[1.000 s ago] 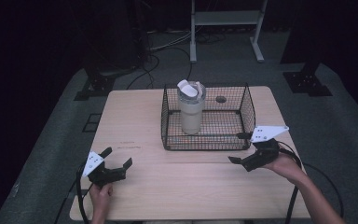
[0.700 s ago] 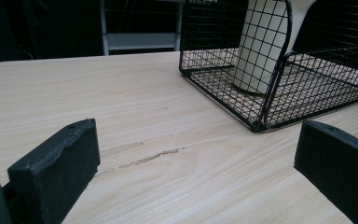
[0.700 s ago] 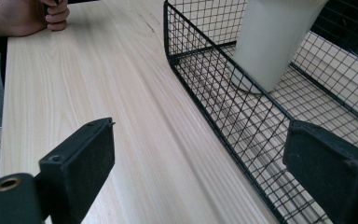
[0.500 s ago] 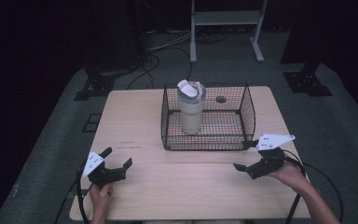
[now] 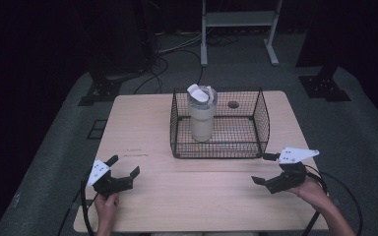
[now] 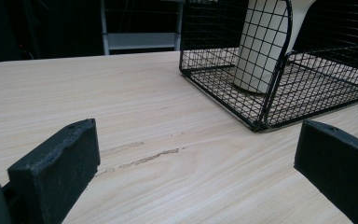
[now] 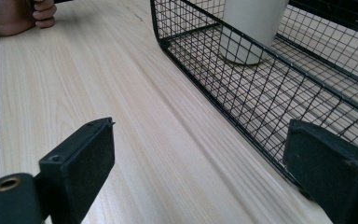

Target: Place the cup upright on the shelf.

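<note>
Tumbler [image 5: 202, 115] stands in basket [image 5: 262, 118] on table [image 5: 142, 123].

A dim lab or recording studio, set up around one test table

A pale wooden table [image 5: 142, 128] is standing on grey carpet [image 5: 59, 147], with cables [image 5: 177, 49] trailing across the floor, black stand feet [image 5: 101, 91] bracing at either side and a white metal frame [image 5: 238, 19] waiting in the dark behind.

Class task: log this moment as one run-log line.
left tongs: open, empty | right tongs: open, empty | tumbler: upright in wire basket
</note>
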